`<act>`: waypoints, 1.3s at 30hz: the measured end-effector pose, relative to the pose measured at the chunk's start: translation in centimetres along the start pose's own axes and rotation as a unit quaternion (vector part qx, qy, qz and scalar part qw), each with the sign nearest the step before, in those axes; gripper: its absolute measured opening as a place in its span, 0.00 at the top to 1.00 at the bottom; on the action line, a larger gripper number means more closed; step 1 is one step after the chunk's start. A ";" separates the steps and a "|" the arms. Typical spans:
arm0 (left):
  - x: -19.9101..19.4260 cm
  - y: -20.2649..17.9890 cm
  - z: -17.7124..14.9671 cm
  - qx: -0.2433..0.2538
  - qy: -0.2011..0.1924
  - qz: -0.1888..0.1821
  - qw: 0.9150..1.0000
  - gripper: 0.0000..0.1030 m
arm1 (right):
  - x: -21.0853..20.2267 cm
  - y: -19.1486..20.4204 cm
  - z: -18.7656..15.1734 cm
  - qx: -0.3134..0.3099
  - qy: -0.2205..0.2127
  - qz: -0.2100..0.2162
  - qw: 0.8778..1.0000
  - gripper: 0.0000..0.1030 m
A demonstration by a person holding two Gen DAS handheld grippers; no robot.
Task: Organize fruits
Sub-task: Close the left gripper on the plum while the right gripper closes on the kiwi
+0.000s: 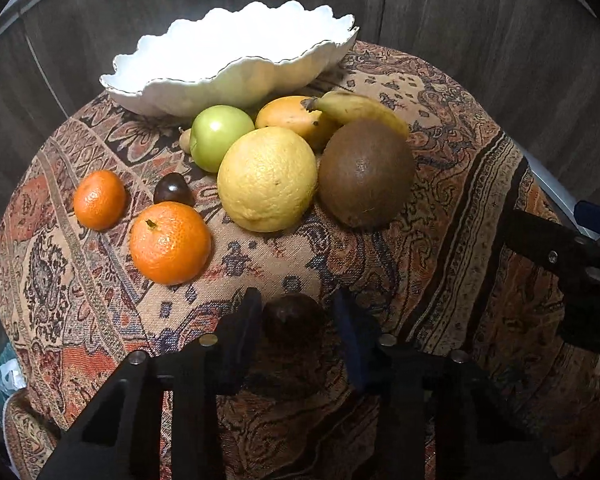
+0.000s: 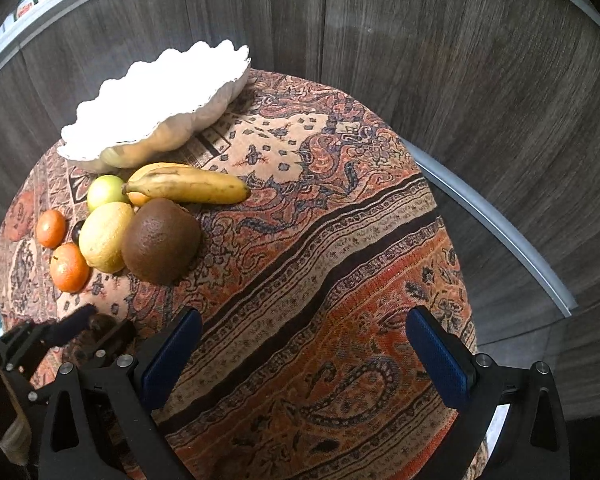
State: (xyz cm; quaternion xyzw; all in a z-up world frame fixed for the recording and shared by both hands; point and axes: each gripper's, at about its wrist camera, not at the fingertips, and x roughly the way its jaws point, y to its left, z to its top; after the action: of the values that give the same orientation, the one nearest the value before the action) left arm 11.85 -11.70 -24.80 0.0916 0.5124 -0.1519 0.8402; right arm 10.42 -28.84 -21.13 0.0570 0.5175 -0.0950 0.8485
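L gripper [image 1: 296, 316] sat low over the patterned cloth [image 1: 440, 168] w/ a dark round fruit [image 1: 290, 320] between its fingers; the left pad touched the fruit, a gap showed on the other side, so fingers were apart around it, not clamped. R gripper [image 2: 302, 356] hovered over bare cloth near the table's right side, fingers spread wide, nothing between them; its black frame showed at the right edge of the left wrist view. Rest of the fruit lay in a cluster in front of the white scalloped bowl [image 1: 172, 92]: green apple [image 1: 220, 136] next to the bowl; big yellow citrus [image 1: 266, 178] touching the apple; brown kiwi-like fruit [image 1: 366, 172] just beside the citrus; banana [image 1: 356, 110] behind the kiwi, resting against an orange-yellow fruit [image 1: 290, 116]. Two mandarins [image 1: 170, 242] lay to the left, apart from each other; a second small dark fruit [image 1: 173, 194] between them & the citrus. Bowl interior was blown out white; couldn't tell contents.
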 end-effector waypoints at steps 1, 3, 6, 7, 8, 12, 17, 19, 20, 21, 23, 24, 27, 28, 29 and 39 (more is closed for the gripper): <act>0.0 -0.1 0.0 0.001 0.000 0.000 1.000 0.69 | 0.0 0.0 0.0 0.000 0.000 -0.001 1.000 0.00; -0.1 -0.1 -0.1 0.002 -0.002 0.001 1.000 0.73 | 0.0 0.1 0.1 -0.001 -0.001 -0.002 1.000 0.00; -0.2 0.1 -0.2 -0.001 -0.004 0.001 1.000 0.73 | -0.2 0.2 0.1 -0.006 -0.003 -0.005 1.000 0.00; -0.3 0.2 -0.3 -0.003 -0.004 0.002 1.000 0.73 | -0.4 0.3 0.1 -0.008 -0.003 -0.006 1.000 0.00; -0.5 0.3 -0.3 -0.005 -0.005 0.003 1.000 0.73 | -0.5 0.3 0.1 -0.010 -0.005 -0.007 1.000 0.00; -1.5 1.2 -0.4 -0.015 -0.010 0.007 1.000 0.73 | -1.1 0.7 0.2 -0.016 -0.013 -0.007 1.000 0.00; -3.1 2.7 -0.5 -0.032 -0.018 0.016 0.999 0.73 | -1.7 1.7 0.4 -0.032 -0.025 0.002 0.999 0.00; -3.5 3.5 -0.5 -0.042 -0.020 0.019 0.999 0.73 | -1.8 2.4 0.5 -0.042 -0.028 0.007 0.999 0.00; -3.8 3.9 -0.6 -0.046 -0.022 0.022 0.998 0.73 | -1.9 2.9 0.5 -0.048 -0.030 0.009 0.998 0.00; -4.1 4.4 -0.6 -0.052 -0.025 0.025 0.998 0.73 | -2.0 3.3 0.6 -0.054 -0.032 0.011 0.998 0.00; -4.5 5.4 -0.7 -0.062 -0.030 0.029 0.997 0.73 | -2.1 4.2 0.7 -0.065 -0.035 0.018 0.997 0.00; -4.7 5.9 -0.8 -0.066 -0.033 0.031 0.997 0.73 | -2.1 4.7 0.8 -0.073 -0.037 0.024 0.996 0.00; -4.7 6.9 -0.8 -0.075 -0.037 0.035 0.996 0.73 | -1.9 6.3 1.1 -0.097 -0.045 0.031 0.994 0.00; -4.7 7.2 -0.8 -0.079 -0.037 0.035 0.996 0.73 | -1.8 6.7 1.3 -0.106 -0.048 0.031 0.993 0.00; -4.6 7.4 -0.7 -0.082 -0.037 0.035 0.995 0.73 | -1.6 7.1 1.4 -0.111 -0.049 0.033 0.992 0.00; -3.2 7.8 0.4 -0.100 -0.034 0.034 0.994 0.73 | 2.5 9.8 3.2 -0.220 -0.005 0.052 0.974 0.01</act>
State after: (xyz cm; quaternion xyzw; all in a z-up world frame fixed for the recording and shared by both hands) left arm 13.52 -4.02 -21.83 0.0198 0.4923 -0.0741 0.8671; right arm 16.44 -20.16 -21.93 -0.1045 0.5181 0.0656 0.8464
